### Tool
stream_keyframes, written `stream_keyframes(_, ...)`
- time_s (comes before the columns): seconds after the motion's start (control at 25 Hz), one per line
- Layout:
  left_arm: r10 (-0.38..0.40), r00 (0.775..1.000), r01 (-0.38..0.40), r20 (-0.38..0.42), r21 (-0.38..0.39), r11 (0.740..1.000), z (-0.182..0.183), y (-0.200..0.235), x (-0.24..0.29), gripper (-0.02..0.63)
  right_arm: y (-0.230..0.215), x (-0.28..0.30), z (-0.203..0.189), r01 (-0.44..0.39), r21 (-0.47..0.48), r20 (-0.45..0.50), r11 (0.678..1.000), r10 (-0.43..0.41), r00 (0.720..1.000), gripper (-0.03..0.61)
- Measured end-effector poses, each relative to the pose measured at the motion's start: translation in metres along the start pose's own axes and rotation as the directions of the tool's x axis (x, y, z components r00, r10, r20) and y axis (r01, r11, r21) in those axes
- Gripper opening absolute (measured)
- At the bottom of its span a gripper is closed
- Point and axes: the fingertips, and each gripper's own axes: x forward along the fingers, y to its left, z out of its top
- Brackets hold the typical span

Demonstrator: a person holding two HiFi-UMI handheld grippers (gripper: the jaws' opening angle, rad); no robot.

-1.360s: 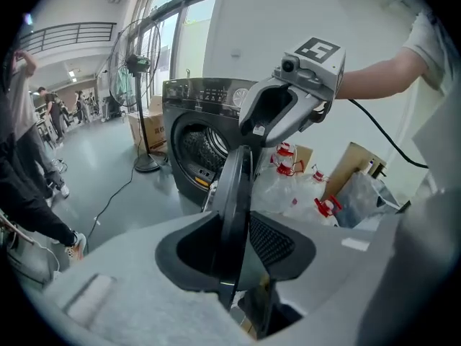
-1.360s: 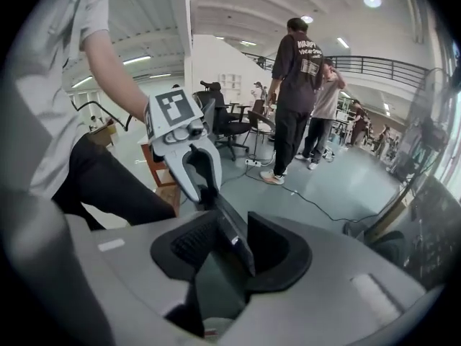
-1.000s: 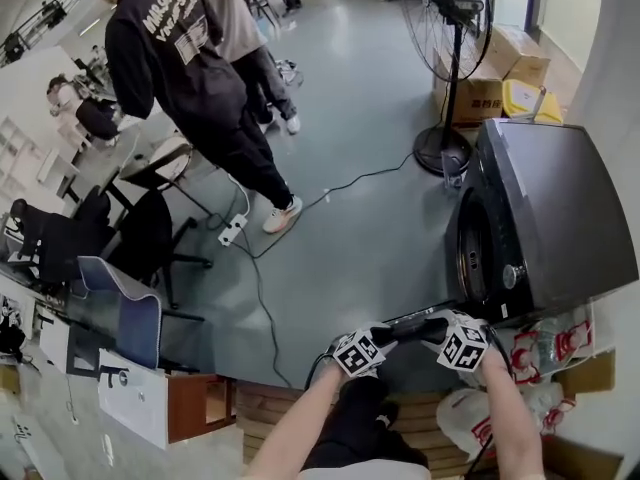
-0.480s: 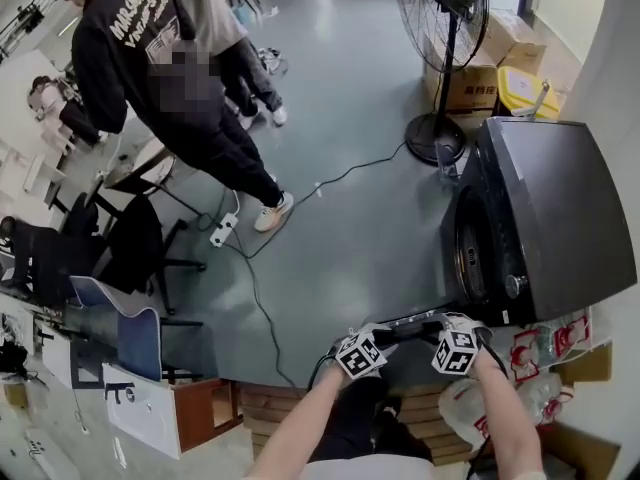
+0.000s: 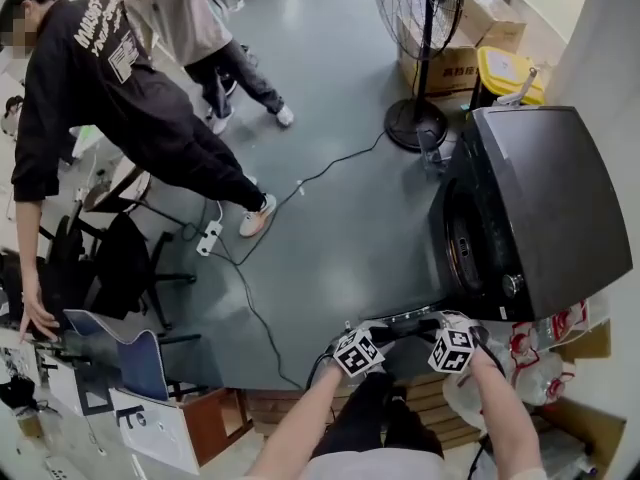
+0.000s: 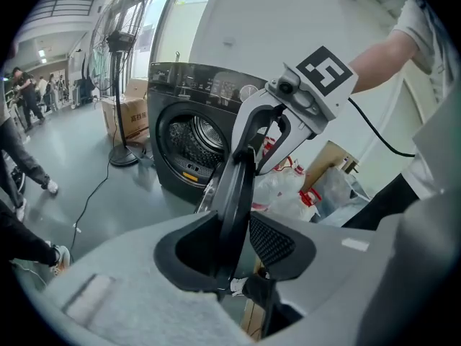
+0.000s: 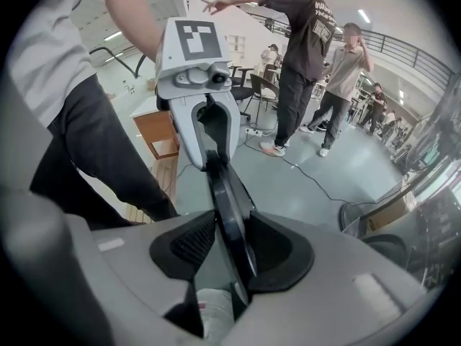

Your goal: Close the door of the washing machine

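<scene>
The dark front-loading washing machine (image 5: 540,208) stands at the right with its drum open. Its round door (image 5: 408,318) swings out toward me, and I see it edge-on. My left gripper (image 5: 385,331) is shut on the door's rim, which sits between the pads in the left gripper view (image 6: 241,225). My right gripper (image 5: 432,326) is clamped on the same rim just beside it, with the door edge (image 7: 227,193) running up between its pads (image 7: 230,244). Each gripper shows in the other's view, facing it across the door.
A pedestal fan (image 5: 415,8), cardboard boxes (image 5: 450,63) and a yellow bin (image 5: 510,73) stand behind the machine. Plastic bags (image 5: 545,338) lie at its near side. Two people (image 5: 120,88) stand at the left, near chairs (image 5: 110,258). A cable (image 5: 300,183) and power strip (image 5: 208,236) cross the floor.
Both grippers have stayed together at the door's rim, shifting only slightly. The person in black has bent over toward the left and reaches down to a chair.
</scene>
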Motion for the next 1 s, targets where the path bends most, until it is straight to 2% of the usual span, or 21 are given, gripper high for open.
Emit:
stream_keyframes(0.36,-0.024,1.000,0.024,-0.016,0.028,0.999,0.009,0.021,-0.002,0.133,-0.018,0.003,0.006,0.041,0.119,-0.012,0.992,-0.040,0.999,0.150)
stream_keyframes(0.56,-0.025,1.000,0.025,-0.002,0.059,0.998,0.018,0.038,-0.003,0.133,-0.032,0.004,0.010,0.078,0.155,-0.030,0.985,-0.075,0.997,0.150)
stream_keyframes(1.0,-0.047,0.998,0.051,-0.034,0.126,0.991,0.034,0.074,0.003,0.138,-0.065,0.009,0.011,0.082,0.198,-0.047,0.977,-0.074,0.996,0.146)
